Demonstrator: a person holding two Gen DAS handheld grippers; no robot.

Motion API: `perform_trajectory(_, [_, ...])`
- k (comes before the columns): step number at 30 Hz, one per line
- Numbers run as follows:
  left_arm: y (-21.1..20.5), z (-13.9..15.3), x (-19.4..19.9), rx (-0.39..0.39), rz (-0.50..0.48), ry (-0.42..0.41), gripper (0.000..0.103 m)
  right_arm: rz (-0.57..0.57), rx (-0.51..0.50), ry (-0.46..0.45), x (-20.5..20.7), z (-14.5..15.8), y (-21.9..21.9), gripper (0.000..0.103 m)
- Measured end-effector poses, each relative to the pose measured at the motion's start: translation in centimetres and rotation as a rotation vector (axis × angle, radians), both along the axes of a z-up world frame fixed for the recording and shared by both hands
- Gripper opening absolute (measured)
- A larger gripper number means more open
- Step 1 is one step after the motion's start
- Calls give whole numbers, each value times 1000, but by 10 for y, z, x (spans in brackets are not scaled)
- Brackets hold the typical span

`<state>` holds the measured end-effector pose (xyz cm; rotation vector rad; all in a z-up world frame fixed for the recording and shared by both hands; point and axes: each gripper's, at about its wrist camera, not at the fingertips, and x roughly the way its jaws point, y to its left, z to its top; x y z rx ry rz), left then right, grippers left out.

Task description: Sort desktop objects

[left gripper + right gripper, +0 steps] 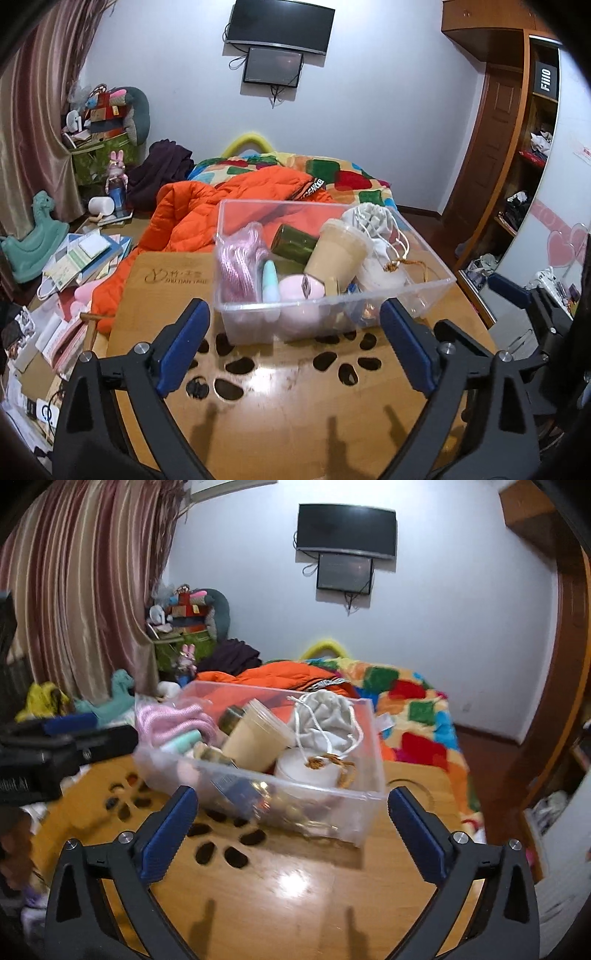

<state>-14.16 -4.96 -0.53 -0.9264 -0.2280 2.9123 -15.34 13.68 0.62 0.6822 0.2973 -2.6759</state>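
Both claws, left claw and right claw, spread empty just short of the filled bin; surface looks cleared. Sorting appears complete; withdraw next.

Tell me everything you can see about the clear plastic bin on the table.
The clear plastic bin is a rectangular, lidless, see-through tub standing upright on the wooden table, beside its leaf-shaped cutouts. It is crowded: a lidded beige cup lying tilted, a dark green jar, a white drawstring pouch, pink items. Neither set of tongs touches it.
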Motion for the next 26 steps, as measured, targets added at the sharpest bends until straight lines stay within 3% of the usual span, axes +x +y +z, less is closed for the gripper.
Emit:
perform_trajectory(6, [11,0,19,-58,23,19,94,-14,-12,23,15,5,11,102])
perform_trajectory(26, [28,0,46,-58,15,55,94,-11,-62,24,39,6,26,102])
